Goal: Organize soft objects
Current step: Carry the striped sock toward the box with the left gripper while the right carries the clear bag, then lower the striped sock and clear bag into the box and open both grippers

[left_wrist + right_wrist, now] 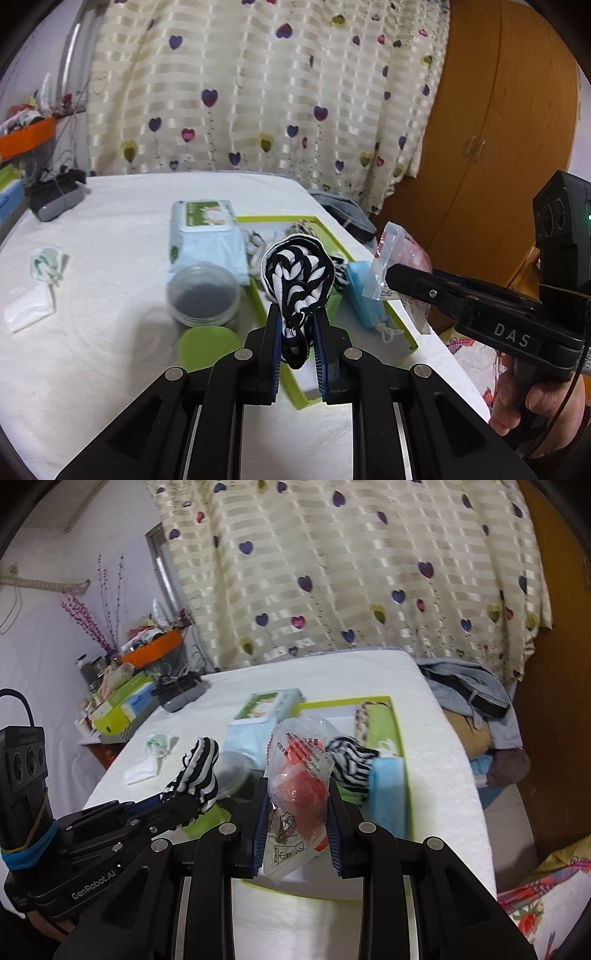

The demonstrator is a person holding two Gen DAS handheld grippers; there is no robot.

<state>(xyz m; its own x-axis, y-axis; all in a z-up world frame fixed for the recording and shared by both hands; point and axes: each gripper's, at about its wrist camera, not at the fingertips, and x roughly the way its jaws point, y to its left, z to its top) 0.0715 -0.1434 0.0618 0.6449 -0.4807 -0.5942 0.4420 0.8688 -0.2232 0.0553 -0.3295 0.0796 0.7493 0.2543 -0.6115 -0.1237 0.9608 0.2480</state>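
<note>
Mid-task, both tools loaded. Your left gripper (297,325) is pinched on a black-and-white striped cloth (297,273), bunched and held up above the near end of the green tray (402,332). Your right gripper (297,812) is clamped on a clear packet with red contents (299,775), also held in the air over the tray's near edge. Already in the tray, as far as you can see: a second striped piece (351,764), a blue sponge-like pad (365,295) with a white cord, and something patterned at the far end, too blurred to name. Left out on the white table (110,369): a wipes pack (207,240) touching the tray's left rim, a clear round jar (203,295) just in front of it, a green lid (207,345) near the jar, and, well apart to the left, a small crumpled cloth (46,262) and a white folded piece (27,312). Judged from this, roughly half done: both held items need setting down, then the two loose cloths remain.
</note>
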